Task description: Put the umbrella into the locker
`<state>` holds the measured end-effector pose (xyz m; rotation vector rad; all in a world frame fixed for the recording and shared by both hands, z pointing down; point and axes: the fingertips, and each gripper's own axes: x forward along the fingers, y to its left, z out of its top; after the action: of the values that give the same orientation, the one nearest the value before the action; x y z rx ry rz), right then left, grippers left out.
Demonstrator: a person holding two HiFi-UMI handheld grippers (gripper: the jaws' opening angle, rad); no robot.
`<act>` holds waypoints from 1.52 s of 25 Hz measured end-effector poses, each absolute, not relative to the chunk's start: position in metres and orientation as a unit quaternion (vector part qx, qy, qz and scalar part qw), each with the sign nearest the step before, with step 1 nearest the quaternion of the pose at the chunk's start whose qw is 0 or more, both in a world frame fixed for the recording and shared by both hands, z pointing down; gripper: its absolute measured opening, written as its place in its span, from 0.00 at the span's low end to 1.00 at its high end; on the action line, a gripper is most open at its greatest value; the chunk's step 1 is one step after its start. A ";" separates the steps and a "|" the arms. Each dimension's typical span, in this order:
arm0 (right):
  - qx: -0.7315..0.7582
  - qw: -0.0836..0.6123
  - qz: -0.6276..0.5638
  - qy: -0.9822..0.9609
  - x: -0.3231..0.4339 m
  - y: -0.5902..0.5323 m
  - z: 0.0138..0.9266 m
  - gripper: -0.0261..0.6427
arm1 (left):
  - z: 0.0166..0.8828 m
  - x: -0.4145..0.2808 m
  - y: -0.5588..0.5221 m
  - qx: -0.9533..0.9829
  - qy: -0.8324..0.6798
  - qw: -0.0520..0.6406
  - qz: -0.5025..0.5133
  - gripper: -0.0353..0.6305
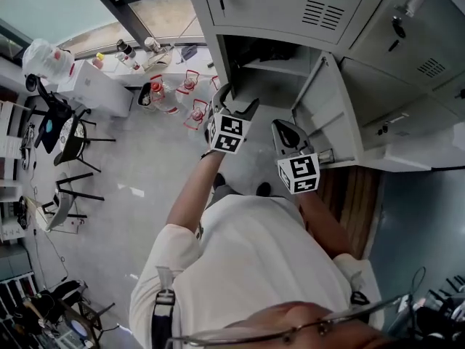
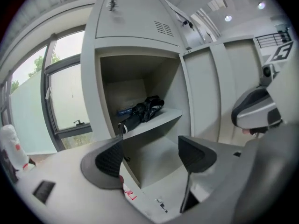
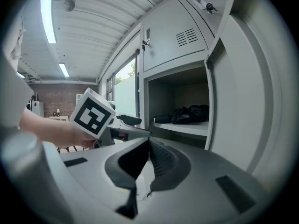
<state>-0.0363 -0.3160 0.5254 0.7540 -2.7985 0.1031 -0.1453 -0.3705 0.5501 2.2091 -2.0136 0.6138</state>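
Observation:
A folded black umbrella (image 2: 141, 111) lies on the shelf (image 2: 159, 121) inside the open grey locker; the right gripper view also shows the umbrella (image 3: 188, 114) there. The locker door (image 1: 330, 115) stands swung open to the right. My left gripper (image 2: 152, 155) is open and empty, held a short way in front of the compartment below the shelf. My right gripper (image 3: 148, 160) is shut with nothing between its jaws, beside the door. In the head view the left gripper (image 1: 236, 102) and right gripper (image 1: 287, 131) hover side by side before the opening.
Shut locker doors (image 1: 290, 6) surround the open one. Water jugs (image 1: 163, 93), a white box (image 1: 94, 86) and chairs (image 1: 73, 144) stand on the floor to the left. A large window (image 2: 65, 97) adjoins the locker's left side.

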 end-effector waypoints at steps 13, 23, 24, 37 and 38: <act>0.279 0.107 0.035 -0.954 -0.069 -0.288 0.514 0.05 | 0.530 -0.170 -0.297 0.748 -0.650 0.073 0.115 0.59; 0.324 0.113 0.032 -0.939 -0.079 -0.238 0.502 0.05 | 0.520 -0.173 -0.237 0.789 -0.601 0.073 0.105 0.45; 0.329 0.113 0.032 -0.937 -0.079 -0.232 0.502 0.05 | 0.519 -0.174 -0.231 0.791 -0.598 0.075 0.101 0.44; 0.403 0.101 0.034 -0.909 -0.049 -0.184 0.496 0.05 | 0.533 -0.175 -0.162 0.823 -0.551 0.095 0.102 0.28; 0.411 0.100 0.036 -0.906 -0.044 -0.182 0.496 0.05 | 0.535 -0.175 -0.159 0.824 -0.549 0.098 0.102 0.26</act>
<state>-0.0435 -0.1822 0.4964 1.2136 -2.6766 0.1059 -0.1749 -0.1590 0.5348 2.4375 -1.6256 0.3024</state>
